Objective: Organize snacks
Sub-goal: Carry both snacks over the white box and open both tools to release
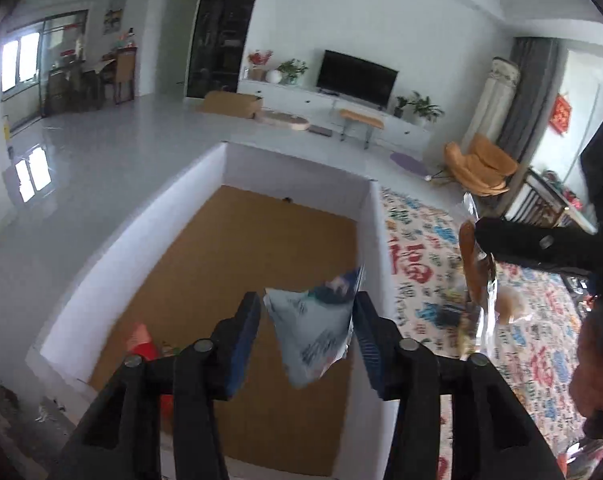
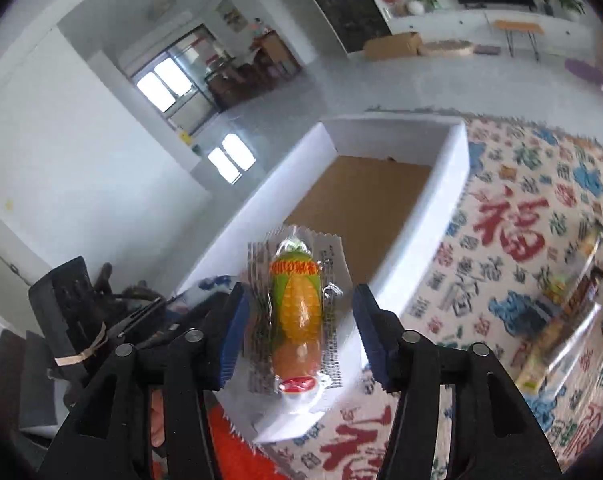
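Observation:
My left gripper (image 1: 307, 340) hangs over a white-walled box (image 1: 205, 184) with a brown floor. Its blue pads stand apart and a blurred grey-blue snack packet (image 1: 313, 332) sits loose between them, with a gap at the left pad. My right gripper (image 2: 299, 332) is over the near corner of the same box (image 2: 457, 168). A corn-shaped snack in a clear wrapper (image 2: 297, 312) is between its pads, with a gap on the right side. In the left wrist view that snack (image 1: 475, 264) dangles by the right gripper's black fingers (image 1: 517, 236). A red packet (image 1: 141, 340) lies in the box.
A cloth printed with red and blue characters (image 2: 513, 220) lies right of the box, with more snack packs (image 2: 573, 300) on it. A hand (image 1: 597, 360) shows at the right edge. Beyond are a pale floor (image 1: 121, 140), a TV unit and an orange chair.

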{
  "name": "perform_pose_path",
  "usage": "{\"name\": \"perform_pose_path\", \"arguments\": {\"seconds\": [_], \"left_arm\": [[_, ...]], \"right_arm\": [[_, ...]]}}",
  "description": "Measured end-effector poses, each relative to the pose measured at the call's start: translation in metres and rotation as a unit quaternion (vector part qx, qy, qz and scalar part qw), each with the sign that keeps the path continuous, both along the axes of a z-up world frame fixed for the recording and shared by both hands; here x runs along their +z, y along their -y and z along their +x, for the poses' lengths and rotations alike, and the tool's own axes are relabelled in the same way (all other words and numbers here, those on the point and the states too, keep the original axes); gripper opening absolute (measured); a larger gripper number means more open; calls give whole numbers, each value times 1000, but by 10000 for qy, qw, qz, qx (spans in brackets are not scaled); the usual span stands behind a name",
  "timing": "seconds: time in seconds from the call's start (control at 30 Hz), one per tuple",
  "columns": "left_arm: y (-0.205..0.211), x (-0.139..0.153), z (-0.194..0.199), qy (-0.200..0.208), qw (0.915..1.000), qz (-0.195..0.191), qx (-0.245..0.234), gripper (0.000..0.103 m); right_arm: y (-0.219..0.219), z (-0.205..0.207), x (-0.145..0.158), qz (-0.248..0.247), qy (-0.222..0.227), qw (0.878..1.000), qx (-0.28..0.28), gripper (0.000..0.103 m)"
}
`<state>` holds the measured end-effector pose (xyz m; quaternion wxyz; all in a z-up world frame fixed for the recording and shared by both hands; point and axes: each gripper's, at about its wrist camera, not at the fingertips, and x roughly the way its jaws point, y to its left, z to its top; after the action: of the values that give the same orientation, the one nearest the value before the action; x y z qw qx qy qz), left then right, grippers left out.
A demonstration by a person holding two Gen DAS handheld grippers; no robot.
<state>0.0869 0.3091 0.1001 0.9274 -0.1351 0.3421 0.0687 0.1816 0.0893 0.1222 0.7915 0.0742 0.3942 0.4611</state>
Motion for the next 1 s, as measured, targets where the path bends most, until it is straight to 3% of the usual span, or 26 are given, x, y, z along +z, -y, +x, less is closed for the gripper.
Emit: {"name": "perform_pose_path", "arguments": {"seconds": [0.03, 0.07, 0.2, 0.27, 0.37, 0.43, 0.57, 0.67, 0.77, 0.9, 1.0], "left_arm": [[-8, -6, 0, -74, 9999, 47, 147, 77], [-15, -12, -1, -118, 9995, 77, 273, 80], [-23, -27, -15, -155, 9986, 13, 508, 80], [-7, -29, -20, -86, 9990, -112, 417, 80], [37, -22, -23, 94, 9998, -195, -21, 81], [85, -19, -27, 255, 9979, -317, -504, 87], [185, -32, -28, 456, 9846, -531, -1599, 100], [242, -61, -18, 182, 9776, -227, -2084, 100], [272, -93, 1, -212, 9778, 182, -2079, 100], [284, -124, 26, -625, 9791, 646, -1824, 100], [287, -136, 32, -729, 9765, 718, -1898, 100]], "right_arm": [[-14, -3, 6, -23, 149, 9999, -9, 70], [-22, -5, 10, 1, 246, 9997, -39, 72], [-17, -11, 21, 239, 536, 9981, -191, 76], [0, -12, 15, 100, 815, 9960, -342, 77], [34, -6, -11, -334, 1091, 9913, -652, 77], [64, 2, -42, -709, 1091, 9867, -979, 77], [142, 14, -120, -1737, 1053, 9641, -1711, 77], [205, 10, -170, -2328, 886, 9429, -2209, 77], [261, -4, -200, -2506, 769, 9235, -2803, 77], [301, -19, -209, -2327, 675, 9119, -3312, 77], [309, -16, -208, -2155, 487, 9137, -3412, 77]]}}
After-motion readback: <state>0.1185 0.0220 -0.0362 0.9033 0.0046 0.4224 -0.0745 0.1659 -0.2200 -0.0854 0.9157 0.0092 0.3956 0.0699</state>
